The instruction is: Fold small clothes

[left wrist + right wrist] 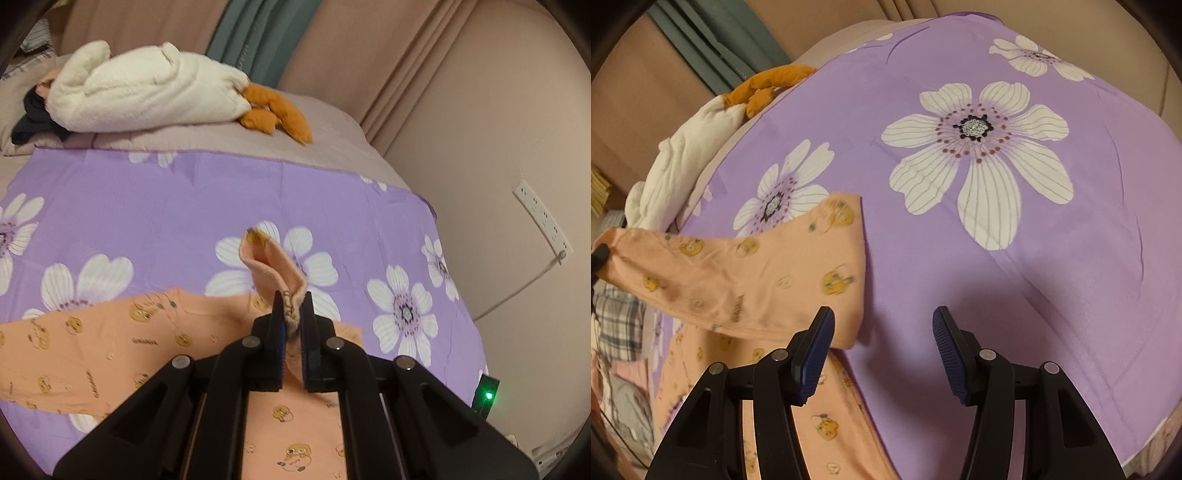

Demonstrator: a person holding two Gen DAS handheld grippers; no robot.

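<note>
Item: my left gripper (291, 314), clamped on a raised fold of the peach printed garment (110, 350), whose body lies flat under and left of it on the purple flowered sheet (166, 206); item: my right gripper (882, 325), jaws spread wide and holding nothing, above bare sheet, a garment sleeve (738, 280) lifted just left of its left finger; beyond my left gripper, a white plush toy (147, 96) with orange feet.
</note>
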